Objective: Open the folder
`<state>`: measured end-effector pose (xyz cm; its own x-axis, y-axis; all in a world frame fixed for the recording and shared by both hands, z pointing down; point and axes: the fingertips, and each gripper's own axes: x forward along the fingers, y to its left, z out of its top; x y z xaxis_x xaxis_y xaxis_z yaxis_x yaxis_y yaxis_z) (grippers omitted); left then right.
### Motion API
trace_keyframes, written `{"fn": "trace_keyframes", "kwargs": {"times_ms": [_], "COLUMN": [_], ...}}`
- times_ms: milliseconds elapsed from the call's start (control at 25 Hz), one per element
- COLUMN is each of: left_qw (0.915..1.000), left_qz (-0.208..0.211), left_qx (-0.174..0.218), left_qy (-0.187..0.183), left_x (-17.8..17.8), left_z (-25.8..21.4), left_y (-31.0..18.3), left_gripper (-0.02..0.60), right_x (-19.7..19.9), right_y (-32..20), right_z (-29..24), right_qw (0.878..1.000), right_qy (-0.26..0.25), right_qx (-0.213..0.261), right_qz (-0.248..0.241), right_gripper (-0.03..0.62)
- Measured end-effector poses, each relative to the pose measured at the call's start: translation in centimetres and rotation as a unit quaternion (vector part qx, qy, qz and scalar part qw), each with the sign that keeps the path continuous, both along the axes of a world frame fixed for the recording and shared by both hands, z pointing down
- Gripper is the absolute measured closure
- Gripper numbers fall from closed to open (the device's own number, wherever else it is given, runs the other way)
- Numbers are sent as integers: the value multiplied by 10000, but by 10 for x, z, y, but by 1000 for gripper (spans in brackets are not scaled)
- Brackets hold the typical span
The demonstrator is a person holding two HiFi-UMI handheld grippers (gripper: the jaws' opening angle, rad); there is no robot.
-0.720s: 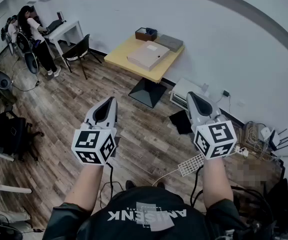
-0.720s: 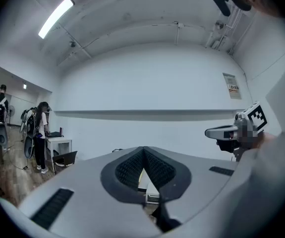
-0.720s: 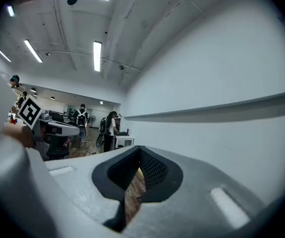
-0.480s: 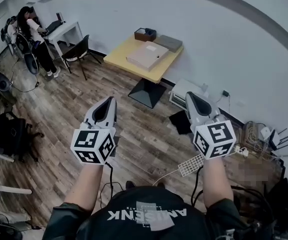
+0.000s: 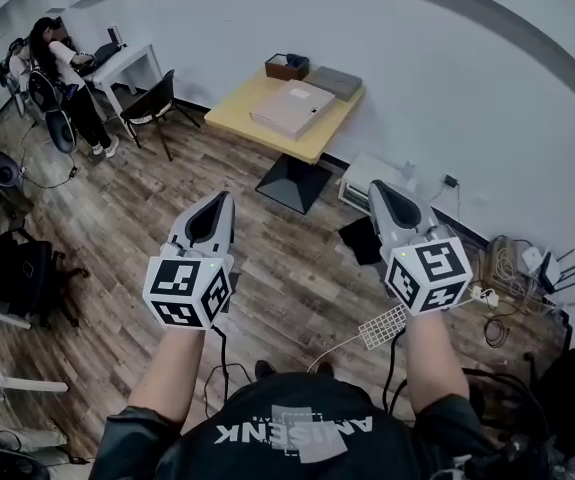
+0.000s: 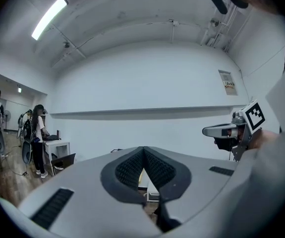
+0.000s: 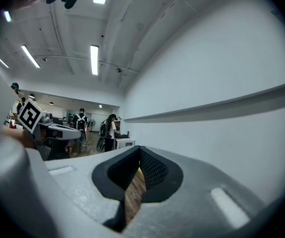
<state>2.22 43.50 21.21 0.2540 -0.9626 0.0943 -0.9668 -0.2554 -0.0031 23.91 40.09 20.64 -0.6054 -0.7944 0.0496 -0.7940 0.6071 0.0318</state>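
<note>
Evenly level: left tongs [image 5: 223, 200], right tongs [image 5: 376, 188].

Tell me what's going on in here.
A person stands on the wooden floor with a gripper in each hand. The left gripper and right gripper are both shut, empty and held level out in front. The folder lies closed on the yellow table some way ahead, with neither gripper near it. Opening it has not begun.
</note>
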Motion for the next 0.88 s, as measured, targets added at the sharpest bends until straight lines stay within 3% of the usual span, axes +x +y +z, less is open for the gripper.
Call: {"fn": "trace_keyframes", "kwargs": {"times_ms": [240,440,880], "left_qw": [9998,9990,9988], "left_qz": [-6,-363,-9], "left_qx": [-100,-88,8], "left_qy": [163,250,489], "left_x": [-9,-39,-100], "left_z": [12,13,18], "left_y": [5,4,7], "left_gripper": [580,580,580], "right_x": [-9,-25,-88], "right_y": [3,5,9], "right_z": [5,2,12], "right_qw": [9999,10000,9995], "right_qy": [78,54,243], "right_qx": [-68,-60,-55], "right_qz": [-25,-11,178], "right_gripper": [589,589,589]}}
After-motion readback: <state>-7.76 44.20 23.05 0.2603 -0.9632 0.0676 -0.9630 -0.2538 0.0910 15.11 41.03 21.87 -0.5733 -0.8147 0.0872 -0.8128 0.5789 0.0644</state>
